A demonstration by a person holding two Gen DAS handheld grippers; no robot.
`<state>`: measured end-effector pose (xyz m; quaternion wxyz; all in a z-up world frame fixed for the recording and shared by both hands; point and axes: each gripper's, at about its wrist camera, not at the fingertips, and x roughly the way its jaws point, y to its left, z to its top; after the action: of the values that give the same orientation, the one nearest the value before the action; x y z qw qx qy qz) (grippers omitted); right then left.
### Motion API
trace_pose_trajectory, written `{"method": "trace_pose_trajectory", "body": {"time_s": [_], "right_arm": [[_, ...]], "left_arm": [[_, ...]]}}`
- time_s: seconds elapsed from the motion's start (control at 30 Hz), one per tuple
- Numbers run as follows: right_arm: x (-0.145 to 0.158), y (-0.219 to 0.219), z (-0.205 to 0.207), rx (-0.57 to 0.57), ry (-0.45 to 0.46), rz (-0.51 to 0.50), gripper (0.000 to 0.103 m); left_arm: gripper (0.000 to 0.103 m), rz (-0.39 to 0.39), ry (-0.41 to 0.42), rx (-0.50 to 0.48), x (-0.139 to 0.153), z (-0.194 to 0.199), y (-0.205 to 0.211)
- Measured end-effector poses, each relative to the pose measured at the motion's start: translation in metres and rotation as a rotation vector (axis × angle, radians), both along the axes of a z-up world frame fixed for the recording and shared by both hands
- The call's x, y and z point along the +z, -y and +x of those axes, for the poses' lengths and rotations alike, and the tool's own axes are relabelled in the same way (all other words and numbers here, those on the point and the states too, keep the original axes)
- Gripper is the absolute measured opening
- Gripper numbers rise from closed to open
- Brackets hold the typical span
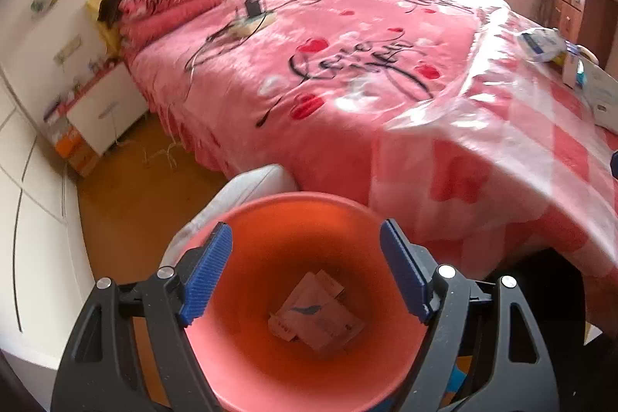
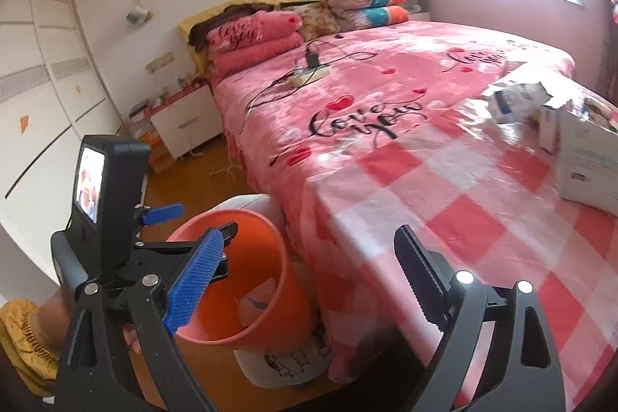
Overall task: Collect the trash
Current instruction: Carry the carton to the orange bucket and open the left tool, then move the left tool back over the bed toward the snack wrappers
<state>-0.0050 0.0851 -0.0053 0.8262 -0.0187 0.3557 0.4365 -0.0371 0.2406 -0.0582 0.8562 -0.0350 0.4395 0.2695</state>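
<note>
Left wrist view: left gripper point(image 1: 307, 271) points down over orange bin point(image 1: 247, 369) on the floor at the bed's foot corner, jaws spread wide, blue pads level with the bin's rim on either side, nothing between them, not touching the bin as far as can be told. Inside the bin, at the bottom, lie flattened paper cartons point(image 1: 314, 319), pale with a dark mark and some red print. White bag point(image 1: 247, 186) sits just behind the bin, against the bed point(image 1: 347, 64). Bed has a pink "Love you" blanket; the near end is covered by red-white checked cloth point(image 1: 502, 161) under clear plastic. More trash on the cloth at far right: crumpled white-blue wrapper point(image 1: 540, 43), and small boxes beside it, blurred. Right wrist view: right gripper point(image 2: 309, 280) also wide open and empty, aimed at the bed edge, one pad over the bin point(image 2: 247, 300), the other over the checked cloth point(image 2: 463, 203). The left gripper point(image 2: 226, 236) shows here with its camera unit, tips above the bin's rim. Wrapper point(image 2: 513, 99) and white box point(image 2: 587, 165) lie well apart from both grippers, at the right on the cloth. A yellow-brown sleeve point(image 2: 23, 342) shows at lower left. Nightstand point(image 2: 185, 126) stands beside the bed head, charger and cable point(image 2: 309, 64) on the blanket.
</note>
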Motion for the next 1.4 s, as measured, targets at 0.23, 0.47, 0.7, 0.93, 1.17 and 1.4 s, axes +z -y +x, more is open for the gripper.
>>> {"method": "trace_pose_trajectory", "body": {"time_s": [0.23, 0.47, 0.7, 0.93, 1.17, 1.4], "right_arm": [[0.006, 0.04, 0.018, -0.093, -0.012, 0.066, 0.094], [0.01, 0.078, 0.031, -0.173, -0.031, 0.129, 0.094], [0.012, 0.114, 0.044, -0.258, -0.041, 0.171, 0.094], [0.008, 0.144, 0.056, -0.333, -0.043, 0.182, 0.094], [0.006, 0.166, 0.064, -0.387, -0.02, 0.168, 0.094], [0.005, 0.187, 0.07, -0.436, -0.017, 0.162, 0.094]], "left_arm": [[0.087, 0.073, 0.006, -0.083, 0.021, 0.023, 0.039], [0.089, 0.131, 0.002, -0.163, 0.034, 0.042, 0.079], [0.089, 0.167, -0.008, -0.216, 0.04, 0.057, 0.11], [0.089, 0.197, -0.019, -0.261, 0.044, 0.07, 0.138], [0.089, 0.223, -0.033, -0.294, 0.045, 0.081, 0.159], [0.089, 0.243, -0.057, -0.313, 0.043, 0.088, 0.175]]}}
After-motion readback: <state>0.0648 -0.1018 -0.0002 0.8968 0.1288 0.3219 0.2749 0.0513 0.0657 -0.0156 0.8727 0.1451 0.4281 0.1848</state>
